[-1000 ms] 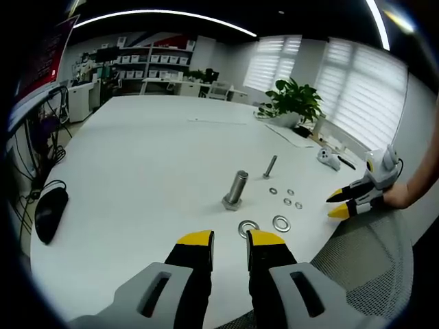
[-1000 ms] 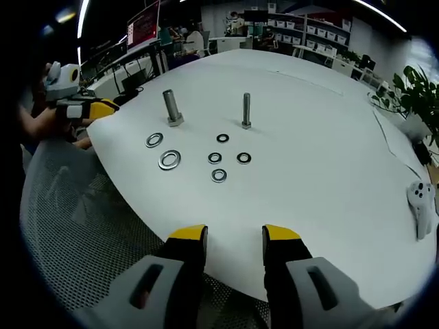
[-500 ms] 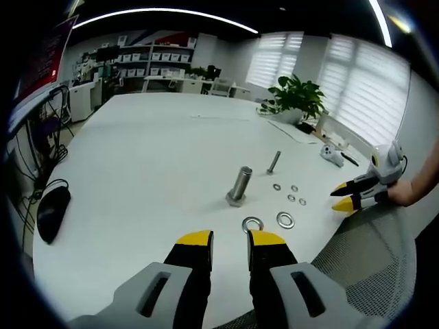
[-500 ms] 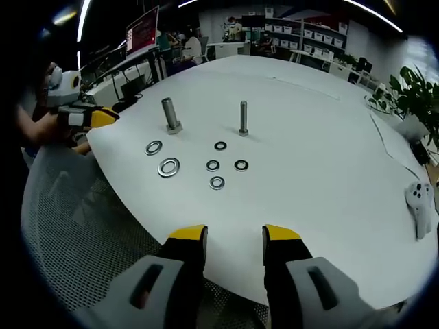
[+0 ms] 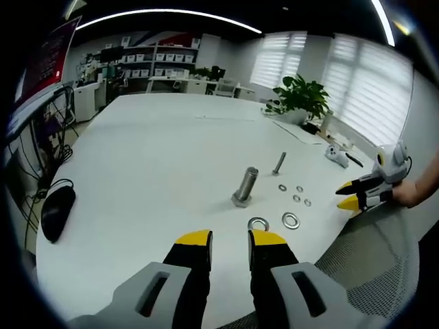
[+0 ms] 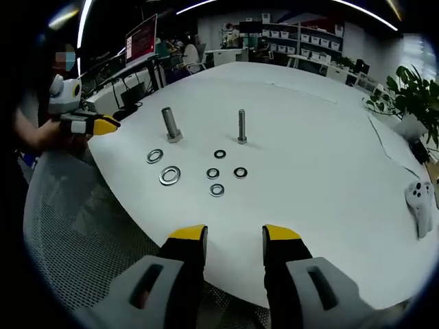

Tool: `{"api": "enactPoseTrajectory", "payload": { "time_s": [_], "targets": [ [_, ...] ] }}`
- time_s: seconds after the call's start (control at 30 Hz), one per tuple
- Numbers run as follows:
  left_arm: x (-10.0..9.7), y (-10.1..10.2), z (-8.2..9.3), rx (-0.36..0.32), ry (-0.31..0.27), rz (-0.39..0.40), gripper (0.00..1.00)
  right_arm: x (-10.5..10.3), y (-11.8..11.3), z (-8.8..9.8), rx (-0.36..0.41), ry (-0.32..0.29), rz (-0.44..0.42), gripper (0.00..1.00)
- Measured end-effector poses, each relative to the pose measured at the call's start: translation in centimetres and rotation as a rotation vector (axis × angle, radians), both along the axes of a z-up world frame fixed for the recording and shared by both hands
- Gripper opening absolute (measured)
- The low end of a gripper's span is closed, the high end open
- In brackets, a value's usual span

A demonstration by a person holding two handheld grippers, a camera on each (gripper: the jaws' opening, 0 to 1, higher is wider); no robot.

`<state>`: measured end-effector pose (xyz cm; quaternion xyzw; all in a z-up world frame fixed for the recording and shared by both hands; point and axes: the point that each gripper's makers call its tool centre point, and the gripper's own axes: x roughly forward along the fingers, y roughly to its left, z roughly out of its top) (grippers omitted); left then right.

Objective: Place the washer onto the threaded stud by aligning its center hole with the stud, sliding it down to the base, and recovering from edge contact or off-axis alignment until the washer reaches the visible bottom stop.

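Two bolts stand head-down on the white table: a thick stud [image 5: 245,187] [image 6: 169,124] and a thin stud [image 5: 279,163] [image 6: 241,126]. Two large washers [image 5: 258,223] [image 5: 291,220] lie near the thick one, seen also as large washers [image 6: 155,156] [image 6: 169,175]. Several small washers [image 5: 296,198] [image 6: 217,189] lie by the thin stud. My left gripper [image 5: 230,238] hovers open just short of the nearest large washer, holding nothing. My right gripper [image 6: 234,234] is open over the table's near edge, empty. Each gripper shows in the other's view: right gripper [image 5: 350,195], left gripper [image 6: 103,124].
A black mouse [image 5: 53,211] lies at the table's left edge. A white game controller [image 6: 420,202] [image 5: 336,156] and papers sit near a potted plant [image 5: 298,100]. A mesh chair back [image 6: 75,240] is below the table edge. Shelves and desks stand beyond.
Both cameras have drawn back and risen slightly, so the studs and washers sit a little farther away in each view. Nothing on the table has moved and both grippers stay open.
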<state>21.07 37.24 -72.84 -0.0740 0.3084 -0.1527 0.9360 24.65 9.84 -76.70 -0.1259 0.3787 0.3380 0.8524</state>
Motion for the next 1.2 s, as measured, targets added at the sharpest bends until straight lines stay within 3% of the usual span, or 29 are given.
{"api": "enactPoseTrajectory", "payload": {
  "time_s": [0.9, 1.2],
  "targets": [
    [-0.18, 0.21, 0.55, -0.002, -0.014, 0.008, 0.2, -0.09, -0.13, 0.52, -0.014, -0.012, 0.0, 0.35],
    [-0.28, 0.35, 0.31, 0.019, -0.001, 0.008, 0.2, -0.1, 0.15, 0.97, 0.021, -0.022, -0.001, 0.35]
  ]
}}
